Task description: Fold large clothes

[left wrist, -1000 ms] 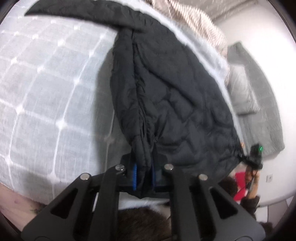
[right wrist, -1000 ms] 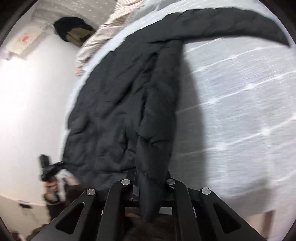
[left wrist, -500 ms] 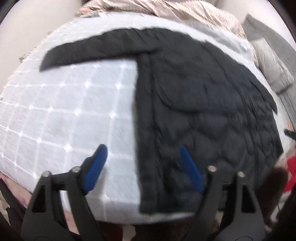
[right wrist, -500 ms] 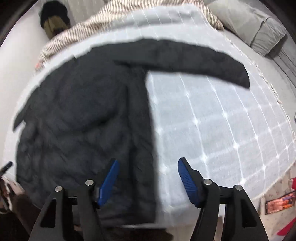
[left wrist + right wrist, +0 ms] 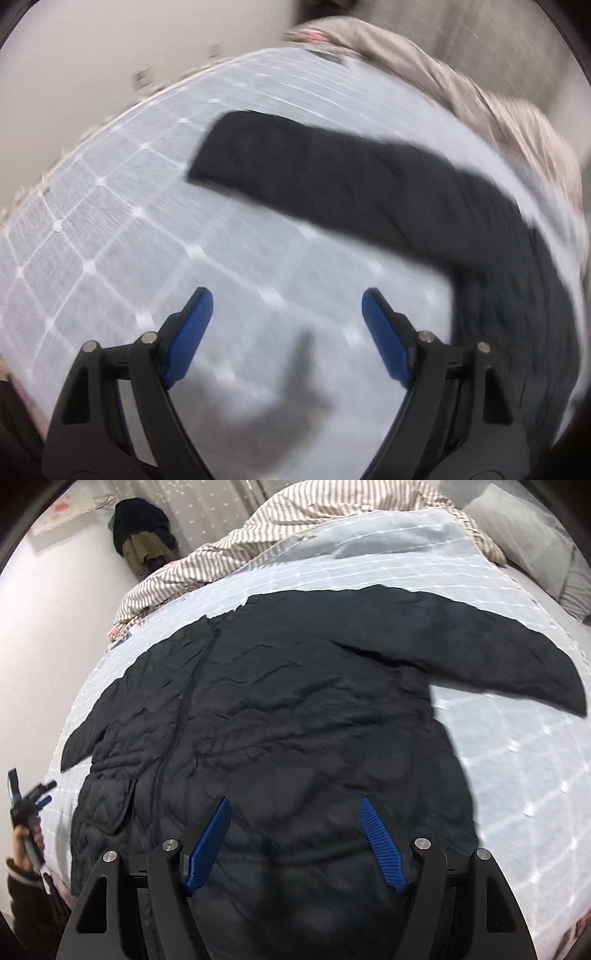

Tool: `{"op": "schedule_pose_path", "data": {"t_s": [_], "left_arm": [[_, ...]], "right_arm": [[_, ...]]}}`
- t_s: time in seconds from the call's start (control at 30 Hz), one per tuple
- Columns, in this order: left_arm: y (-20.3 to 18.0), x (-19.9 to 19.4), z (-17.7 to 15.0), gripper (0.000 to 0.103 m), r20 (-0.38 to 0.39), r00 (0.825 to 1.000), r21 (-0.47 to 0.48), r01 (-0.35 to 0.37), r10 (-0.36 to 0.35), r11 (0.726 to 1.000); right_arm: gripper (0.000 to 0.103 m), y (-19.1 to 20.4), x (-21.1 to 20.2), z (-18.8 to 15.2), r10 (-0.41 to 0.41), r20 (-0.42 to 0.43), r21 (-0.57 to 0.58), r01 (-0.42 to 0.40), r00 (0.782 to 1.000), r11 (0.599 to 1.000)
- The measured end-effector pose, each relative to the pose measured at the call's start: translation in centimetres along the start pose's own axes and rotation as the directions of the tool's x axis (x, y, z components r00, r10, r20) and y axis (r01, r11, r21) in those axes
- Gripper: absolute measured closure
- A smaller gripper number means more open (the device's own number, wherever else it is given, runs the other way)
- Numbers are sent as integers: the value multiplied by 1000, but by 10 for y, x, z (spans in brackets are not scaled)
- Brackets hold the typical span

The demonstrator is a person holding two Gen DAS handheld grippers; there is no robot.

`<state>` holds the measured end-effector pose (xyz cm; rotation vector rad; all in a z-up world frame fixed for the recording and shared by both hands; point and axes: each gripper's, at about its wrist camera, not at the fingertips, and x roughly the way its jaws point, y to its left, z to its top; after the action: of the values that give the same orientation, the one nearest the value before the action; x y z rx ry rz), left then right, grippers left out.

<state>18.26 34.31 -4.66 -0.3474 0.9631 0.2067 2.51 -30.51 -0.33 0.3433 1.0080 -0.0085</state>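
Note:
A black quilted jacket (image 5: pixel 295 709) lies flat, front up, on the pale checked bed cover (image 5: pixel 517 775), with both sleeves spread out. My right gripper (image 5: pixel 294 803) hovers over the jacket's lower body. Its jaws are opening, and nothing is between the blue pads (image 5: pixel 380 834). My left gripper (image 5: pixel 286 299) stands open over bare bed cover (image 5: pixel 110 258), holding nothing. One sleeve (image 5: pixel 314 177) stretches across ahead of it and the jacket's body (image 5: pixel 517 314) lies to its right. This view is blurred by motion.
A striped duvet (image 5: pixel 295 528) is bunched at the far end of the bed beside a grey pillow (image 5: pixel 535 539). Dark clothes (image 5: pixel 142 535) hang by the white wall at the upper left. A hand (image 5: pixel 22 842) holds a gripper at the bed's left edge.
Both grippers were shut on the jacket's lower edge a second ago. They let go and opened wide, and the jacket now lies flat. The left one swung left over bare cover.

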Motion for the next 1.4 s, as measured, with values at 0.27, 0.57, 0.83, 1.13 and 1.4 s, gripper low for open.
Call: {"op": "schedule_pose_path", "data": {"t_s": [0.27, 0.57, 0.83, 1.13, 1.4], "left_arm": [[56, 63, 58, 20, 62, 997, -221, -27, 42, 975], [83, 75, 58, 95, 214, 948, -385, 304, -236, 871], [94, 62, 11, 91, 200, 979, -482, 135, -41, 866], [82, 25, -16, 24, 245, 959, -597, 267, -145, 756], [37, 55, -15, 24, 181, 961, -564, 275, -208, 779]], "right_arm": [[29, 31, 47, 12, -54, -15, -82, 52, 998, 995], [29, 37, 71, 8, -102, -43, -119, 96, 994, 988], [29, 34, 72, 6, -88, -47, -108, 83, 995, 991], [29, 36, 53, 20, -58, -30, -76, 56, 998, 996], [29, 75, 47, 58, 27, 18, -104, -25, 999, 994]]}}
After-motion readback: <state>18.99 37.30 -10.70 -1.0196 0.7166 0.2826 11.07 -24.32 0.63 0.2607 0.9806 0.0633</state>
